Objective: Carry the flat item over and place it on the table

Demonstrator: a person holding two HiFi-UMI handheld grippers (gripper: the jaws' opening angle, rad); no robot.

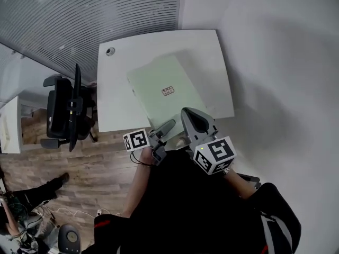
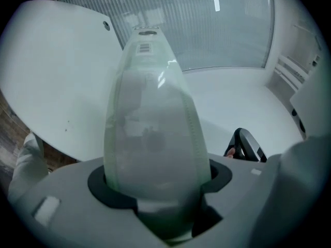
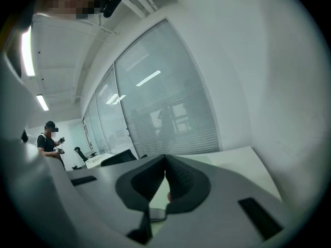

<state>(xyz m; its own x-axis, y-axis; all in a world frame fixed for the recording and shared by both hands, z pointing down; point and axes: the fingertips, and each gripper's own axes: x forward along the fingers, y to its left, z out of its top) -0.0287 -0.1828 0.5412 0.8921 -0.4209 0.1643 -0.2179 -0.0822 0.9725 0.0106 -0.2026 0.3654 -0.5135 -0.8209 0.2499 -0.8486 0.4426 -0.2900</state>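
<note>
the pale green, flat translucent pouch (image 1: 164, 89) is hanging over the white rounded tabletop (image 1: 114, 107), carried across but, i judge, not yet laid down. my left gripper (image 1: 166, 127) is pinching its near edge, and my right gripper (image 1: 190, 113) is riding pressed together at its near corner, so i am still needing to lower and release it.

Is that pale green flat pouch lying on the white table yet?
Not released: the left gripper clamps the pale green flat pouch above the white table; whether it touches, cannot tell.
</note>
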